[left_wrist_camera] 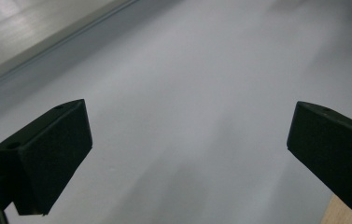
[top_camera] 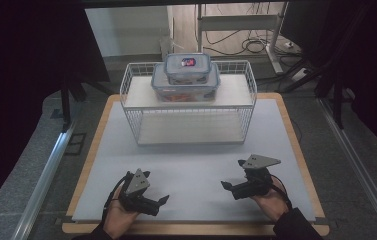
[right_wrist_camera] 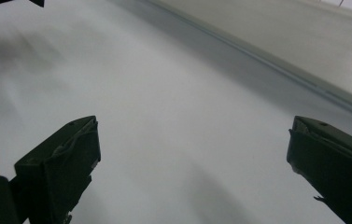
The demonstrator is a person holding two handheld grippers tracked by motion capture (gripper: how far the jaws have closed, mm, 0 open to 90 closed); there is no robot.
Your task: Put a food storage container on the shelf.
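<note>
We see the left hand-held gripper (top_camera: 162, 201) and right hand-held gripper (top_camera: 226, 186) both wide open, empty, low over the table (top_camera: 196, 165), well short of the stacked boxes (top_camera: 186, 75) in the wire rack (top_camera: 131, 107).

Wood-edged counter (top_camera: 94, 134) w/ grey mat (top_camera: 196, 165) on top. Metal rails L (top_camera: 46, 170) & R (top_camera: 356, 160). Cables (top_camera: 236, 46) on floor at back, black curtain (top_camera: 21, 60) L.

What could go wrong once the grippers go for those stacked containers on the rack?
1. The small container sits loose on the large container; lifting the lower one may tip it off.
2. The wire rack rim could snag a jaw.
3. The left gripper and right gripper, both open, point inward and may collide.
</note>
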